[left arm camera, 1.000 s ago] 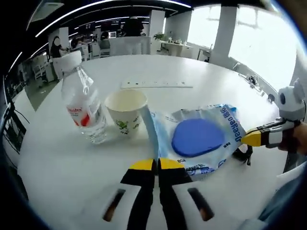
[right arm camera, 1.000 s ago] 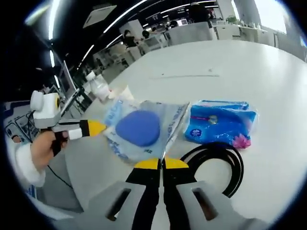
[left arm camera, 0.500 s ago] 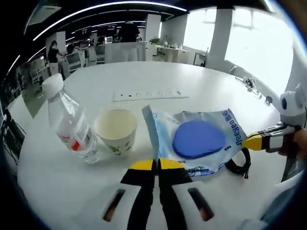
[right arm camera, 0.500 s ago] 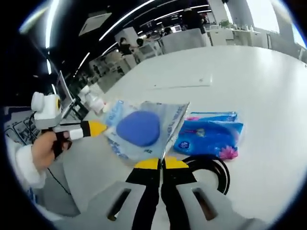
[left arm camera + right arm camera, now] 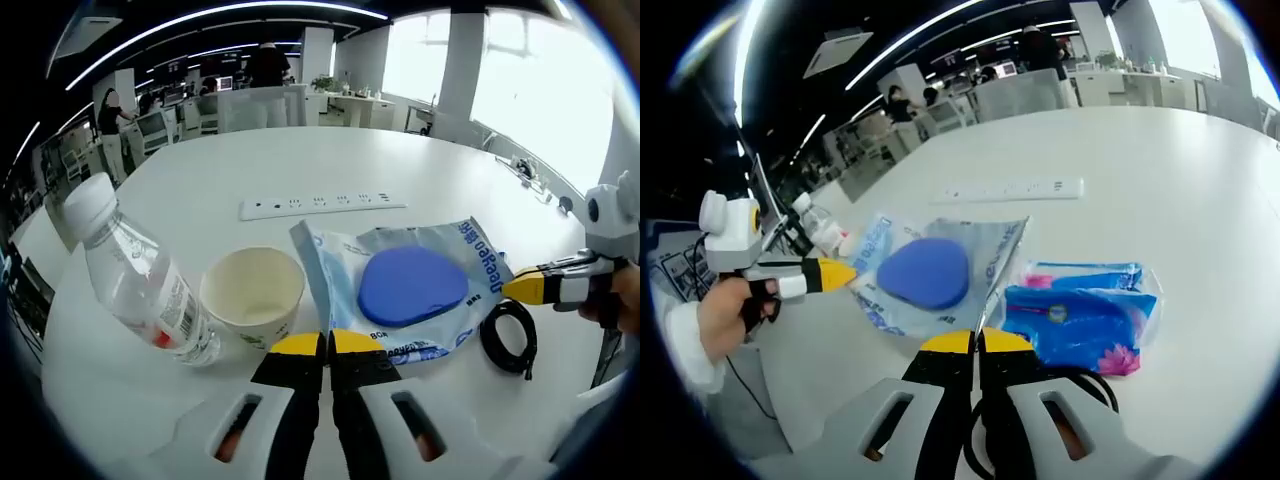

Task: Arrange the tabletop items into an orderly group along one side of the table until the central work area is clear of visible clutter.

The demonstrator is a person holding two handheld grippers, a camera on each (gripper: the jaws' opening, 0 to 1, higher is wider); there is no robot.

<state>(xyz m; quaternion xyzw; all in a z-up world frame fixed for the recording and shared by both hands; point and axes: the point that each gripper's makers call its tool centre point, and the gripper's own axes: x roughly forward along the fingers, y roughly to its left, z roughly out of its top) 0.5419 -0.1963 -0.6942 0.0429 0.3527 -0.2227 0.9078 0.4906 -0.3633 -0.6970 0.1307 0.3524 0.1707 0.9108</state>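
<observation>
A clear plastic packet (image 5: 405,285) with a round blue pad inside hangs stretched between both grippers, just above the white table (image 5: 200,190). My left gripper (image 5: 326,345) is shut on its near edge. My right gripper (image 5: 510,290) comes in from the right, shut on the packet's other edge. In the right gripper view the packet (image 5: 925,272) lies ahead of my right gripper (image 5: 977,342), and the left gripper (image 5: 852,272) pinches its far corner. A paper cup (image 5: 252,295) and a tilted water bottle (image 5: 130,280) stand left of the packet.
A blue tissue pack (image 5: 1080,320) lies right of the packet, with a black coiled cable (image 5: 1080,390) by it; the cable (image 5: 508,335) sits under the packet's right end. A white power strip (image 5: 320,205) lies further out. A hand (image 5: 725,320) holds the left gripper.
Both grippers kept their hold and carried the packet across the table. The cup and bottle now sit closer in the left gripper view; the tissue pack and cable sit closer in the right gripper view.
</observation>
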